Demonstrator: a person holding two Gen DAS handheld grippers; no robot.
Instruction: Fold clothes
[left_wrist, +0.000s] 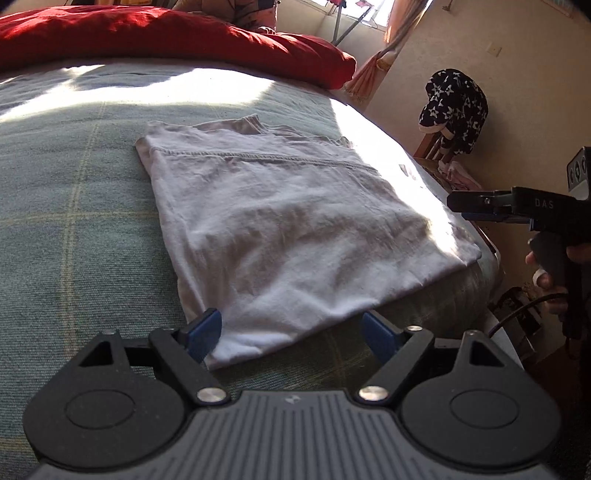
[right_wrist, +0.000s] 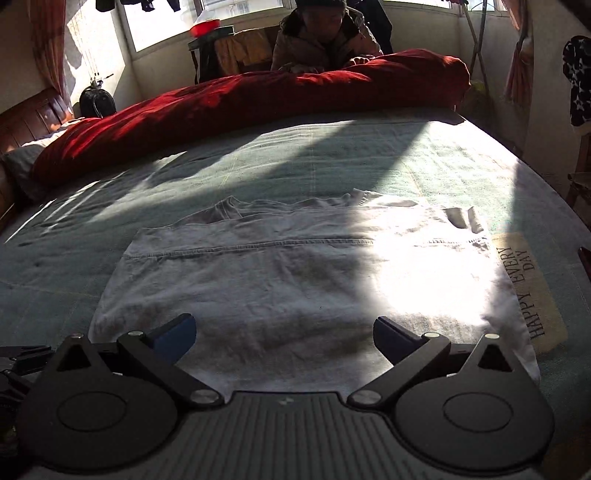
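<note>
A white garment lies flat, partly folded, on the green checked bed cover; it also shows in the right wrist view. My left gripper is open and empty, its blue pads on either side of the garment's near corner. My right gripper is open and empty, just above the garment's near edge. The right gripper also shows in the left wrist view, at the bed's right side, held by a hand.
A red duvet lies rolled along the far side of the bed, with a person behind it. A dark star-patterned garment hangs on a chair by the wall. A "HAPPY EVERY DAY" label sits at the bed's right edge.
</note>
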